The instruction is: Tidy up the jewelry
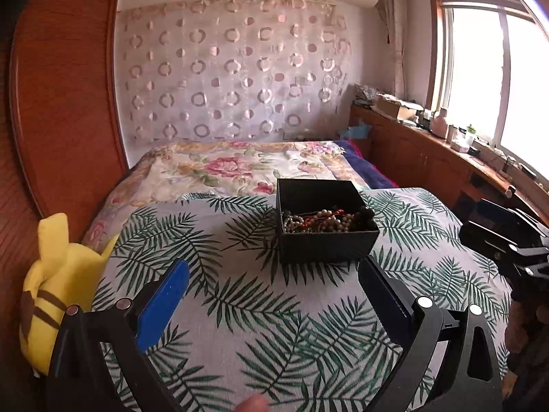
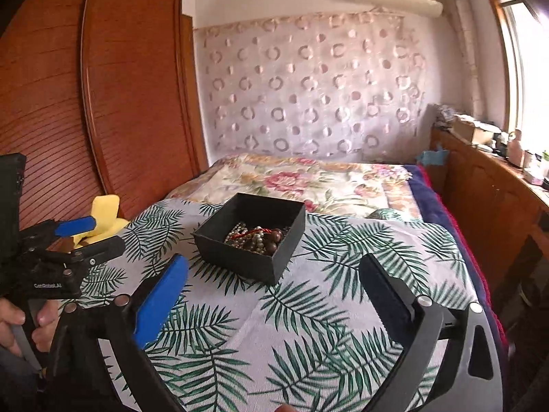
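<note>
Inside the box (image 1: 326, 226) all the beads (image 1: 322, 221) lie heaped; both my left gripper (image 1: 274, 274) and right gripper (image 2: 274, 271) gape wide and empty nearby, so sorting looks done.

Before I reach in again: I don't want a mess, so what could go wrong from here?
The beads lie heaped and entangled in the box, so lifting one strand may drag out others. The box sits on a soft cloth and could tip if nudged. Both grippers, left and right, are open and empty.
</note>
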